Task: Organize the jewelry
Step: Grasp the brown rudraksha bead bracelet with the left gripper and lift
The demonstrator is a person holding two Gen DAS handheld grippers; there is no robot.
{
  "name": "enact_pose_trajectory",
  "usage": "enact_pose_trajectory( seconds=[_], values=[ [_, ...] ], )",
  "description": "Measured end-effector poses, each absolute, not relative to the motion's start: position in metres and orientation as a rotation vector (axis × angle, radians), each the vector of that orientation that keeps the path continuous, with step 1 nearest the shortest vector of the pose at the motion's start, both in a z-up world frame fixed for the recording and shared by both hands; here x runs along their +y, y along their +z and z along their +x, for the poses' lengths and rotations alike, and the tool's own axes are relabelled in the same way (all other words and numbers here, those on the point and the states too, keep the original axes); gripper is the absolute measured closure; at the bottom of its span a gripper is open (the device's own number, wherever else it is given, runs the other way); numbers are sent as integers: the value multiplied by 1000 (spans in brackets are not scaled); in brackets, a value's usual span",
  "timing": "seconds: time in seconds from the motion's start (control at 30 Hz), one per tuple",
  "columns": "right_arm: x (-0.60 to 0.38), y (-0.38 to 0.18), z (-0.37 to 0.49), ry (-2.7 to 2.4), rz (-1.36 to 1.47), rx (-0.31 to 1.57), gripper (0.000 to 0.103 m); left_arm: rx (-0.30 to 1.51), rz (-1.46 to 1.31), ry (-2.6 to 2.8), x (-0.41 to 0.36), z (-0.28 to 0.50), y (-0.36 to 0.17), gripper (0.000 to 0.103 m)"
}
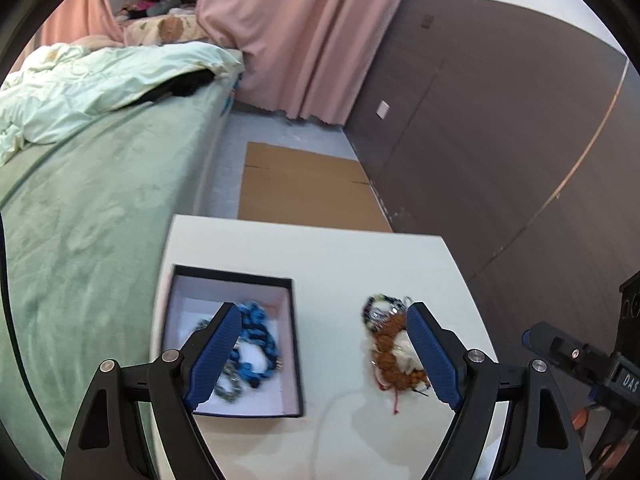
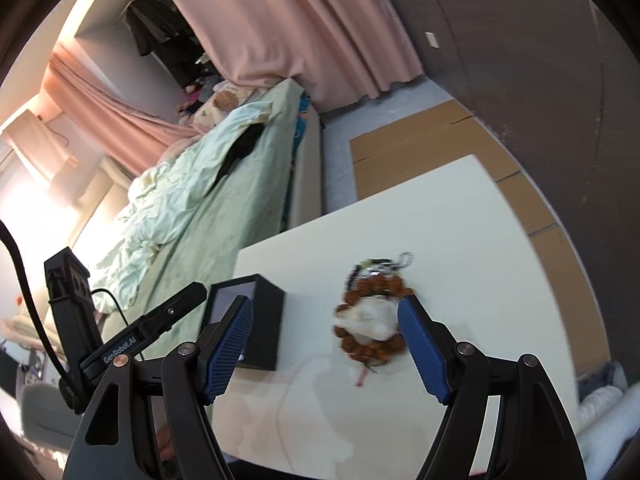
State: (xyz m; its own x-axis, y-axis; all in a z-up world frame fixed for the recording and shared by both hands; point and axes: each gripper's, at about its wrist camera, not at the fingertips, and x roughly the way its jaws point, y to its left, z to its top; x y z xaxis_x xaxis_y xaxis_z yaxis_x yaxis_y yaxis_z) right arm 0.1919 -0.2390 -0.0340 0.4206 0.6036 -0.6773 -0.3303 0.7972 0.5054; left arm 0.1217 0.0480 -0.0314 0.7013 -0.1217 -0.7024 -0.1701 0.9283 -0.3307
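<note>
Blue beads (image 1: 256,344) lie in the black box (image 1: 294,344); brown beads (image 1: 390,344) rest beside it on the white table (image 1: 340,256).

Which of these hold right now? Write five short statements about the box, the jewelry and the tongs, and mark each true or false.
1. The black box has its lid on. False: it is open, showing a pale lining.
2. Blue beaded jewelry lies inside the box. True.
3. The brown bead bracelet sits in the box. False: it lies on the white table, beside the box.
4. Both the left tongs and right tongs are open and hold nothing. True.
5. A white piece lies in the ring of brown beads. True.
</note>
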Motion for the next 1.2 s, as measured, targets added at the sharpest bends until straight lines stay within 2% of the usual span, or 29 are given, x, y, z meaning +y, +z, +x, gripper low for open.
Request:
enact_pose_trajectory(
  seconds=[0.43, 0.5, 0.57, 0.67, 0.93, 1.2],
  values=[
    [-293, -55, 206, 512, 388, 1072, 28, 821, -328, -80, -3, 130, -44, 19],
    [-296, -57, 207, 503, 391, 1081, 28, 827, -317, -79, -8, 131, -47, 25],
    [-299, -59, 210, 497, 402, 1089, 28, 847, -303, -81, -13, 134, -52, 38],
    [-303, -61, 210, 487, 412, 1095, 28, 893, -282, -79, -20, 140, -61, 48],
    [-305, -65, 214, 481, 421, 1109, 28, 976, -228, -53, -34, 154, -87, 63],
    [-304, -65, 214, 476, 410, 1112, 28, 1004, -203, -45, -44, 168, -104, 64]
  ],
)
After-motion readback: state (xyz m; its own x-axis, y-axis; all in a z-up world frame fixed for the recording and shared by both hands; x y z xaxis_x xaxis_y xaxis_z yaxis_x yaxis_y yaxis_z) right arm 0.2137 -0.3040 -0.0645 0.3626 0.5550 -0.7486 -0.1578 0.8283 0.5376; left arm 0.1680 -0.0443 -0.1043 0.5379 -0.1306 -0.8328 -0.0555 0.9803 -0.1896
